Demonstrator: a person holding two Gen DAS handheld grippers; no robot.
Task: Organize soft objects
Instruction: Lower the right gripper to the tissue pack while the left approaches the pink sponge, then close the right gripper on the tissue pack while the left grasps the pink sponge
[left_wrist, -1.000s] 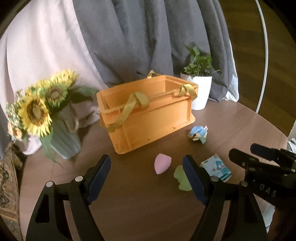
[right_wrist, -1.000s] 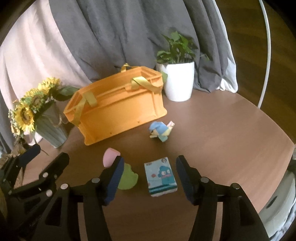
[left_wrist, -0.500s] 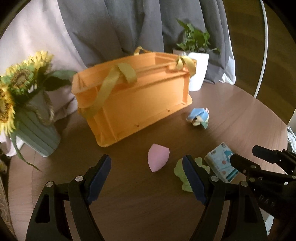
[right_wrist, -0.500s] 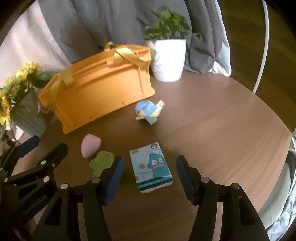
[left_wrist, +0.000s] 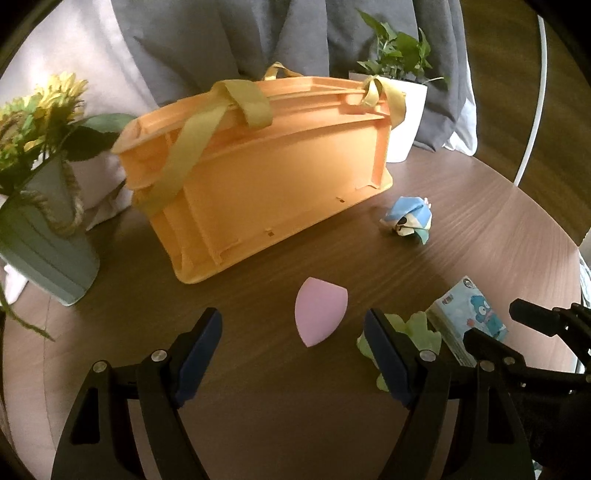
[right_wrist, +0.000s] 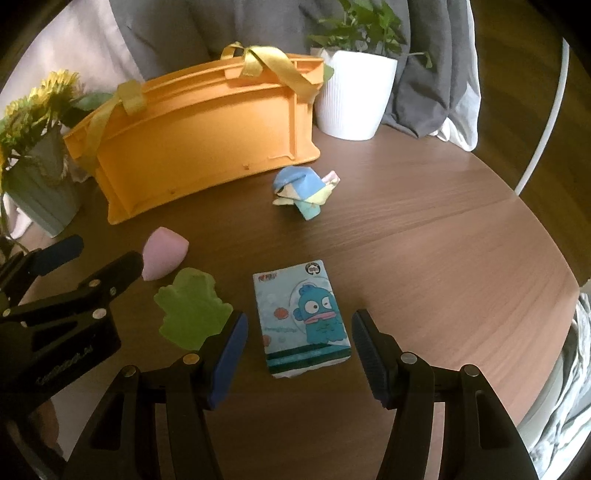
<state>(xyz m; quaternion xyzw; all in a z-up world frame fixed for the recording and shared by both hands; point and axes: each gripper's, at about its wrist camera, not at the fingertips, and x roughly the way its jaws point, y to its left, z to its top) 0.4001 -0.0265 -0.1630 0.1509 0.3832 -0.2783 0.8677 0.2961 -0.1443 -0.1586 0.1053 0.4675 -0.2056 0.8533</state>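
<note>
An orange crate (left_wrist: 266, 166) with yellow straps stands at the back of the round wooden table; it also shows in the right wrist view (right_wrist: 199, 133). A pink egg-shaped sponge (left_wrist: 319, 314) lies just ahead of my open, empty left gripper (left_wrist: 293, 354). A green soft piece (right_wrist: 192, 308) lies beside it. A blue tissue pack (right_wrist: 301, 317) lies between the fingers of my open, empty right gripper (right_wrist: 299, 354). A small blue plush toy (right_wrist: 301, 194) lies near the crate.
A sunflower vase (left_wrist: 40, 229) stands at the left and a white potted plant (right_wrist: 351, 92) behind the crate's right end. Grey and pale cloth hangs behind. The table edge (right_wrist: 546, 266) curves at the right, with a white hoop beyond.
Both grippers have moved forward and down toward the table. The pink sponge now lies close ahead of the left gripper and the tissue pack lies between the right gripper's fingers.
</note>
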